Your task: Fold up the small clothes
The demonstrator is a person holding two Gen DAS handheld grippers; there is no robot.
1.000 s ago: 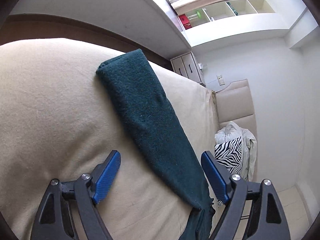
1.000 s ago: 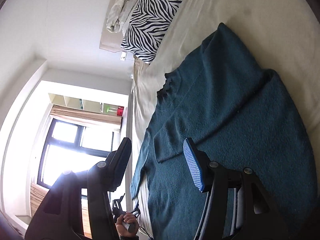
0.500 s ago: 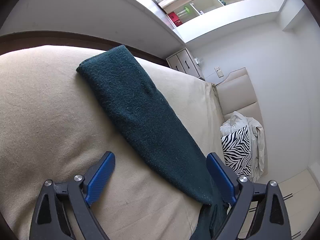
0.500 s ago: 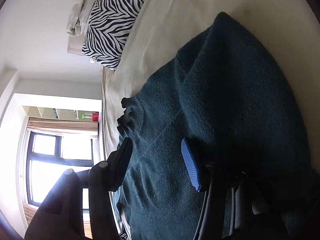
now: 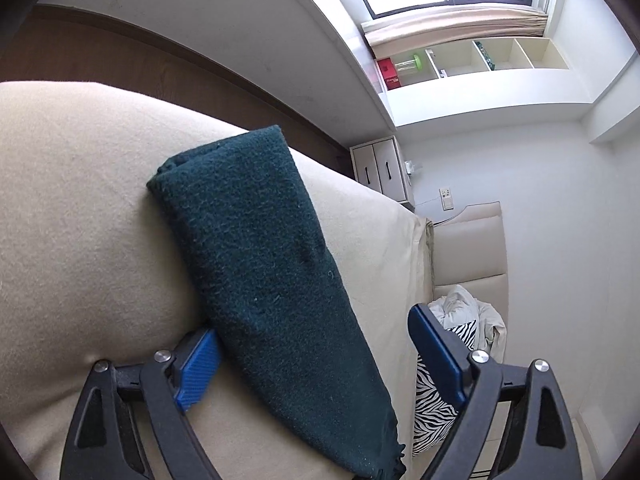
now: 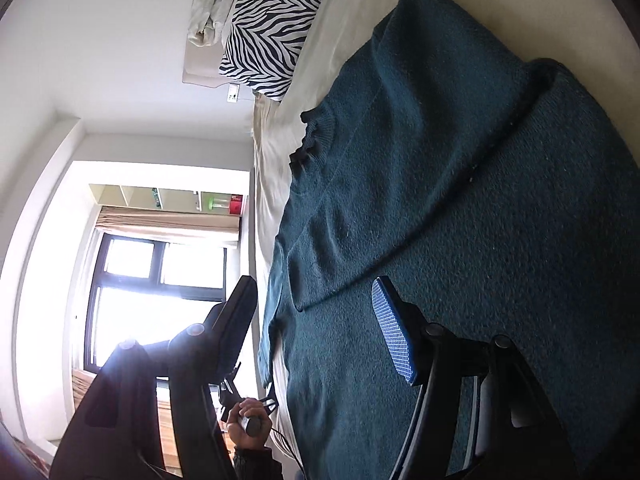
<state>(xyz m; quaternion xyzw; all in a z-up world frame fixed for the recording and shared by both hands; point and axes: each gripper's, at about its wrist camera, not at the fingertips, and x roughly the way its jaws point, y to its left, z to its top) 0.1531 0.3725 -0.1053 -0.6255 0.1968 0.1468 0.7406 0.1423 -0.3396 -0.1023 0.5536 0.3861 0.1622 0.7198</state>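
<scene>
A dark teal knit sweater (image 5: 276,280) lies on the beige bed (image 5: 72,208), seen as a long folded strip in the left wrist view. My left gripper (image 5: 316,356) is open, its fingers astride the strip's near part; the left pad (image 5: 198,364) sits against the strip's edge. In the right wrist view the sweater (image 6: 460,220) spreads wide, with a sleeve folded over the body and the neck opening towards the pillow. My right gripper (image 6: 316,320) is open just above the sweater, holding nothing.
A zebra-striped pillow (image 6: 272,28) and a crumpled white cloth (image 6: 208,8) lie at the head of the bed by the padded headboard (image 5: 468,248). A dark wooden wall panel (image 5: 120,68), a small white cabinet (image 5: 380,172) and window shelves (image 5: 472,60) stand beyond the bed.
My left gripper has moved in over the folded strip, so its left pad now touches the fabric edge. My right gripper has drawn back from the sweater, which now shows wider.
</scene>
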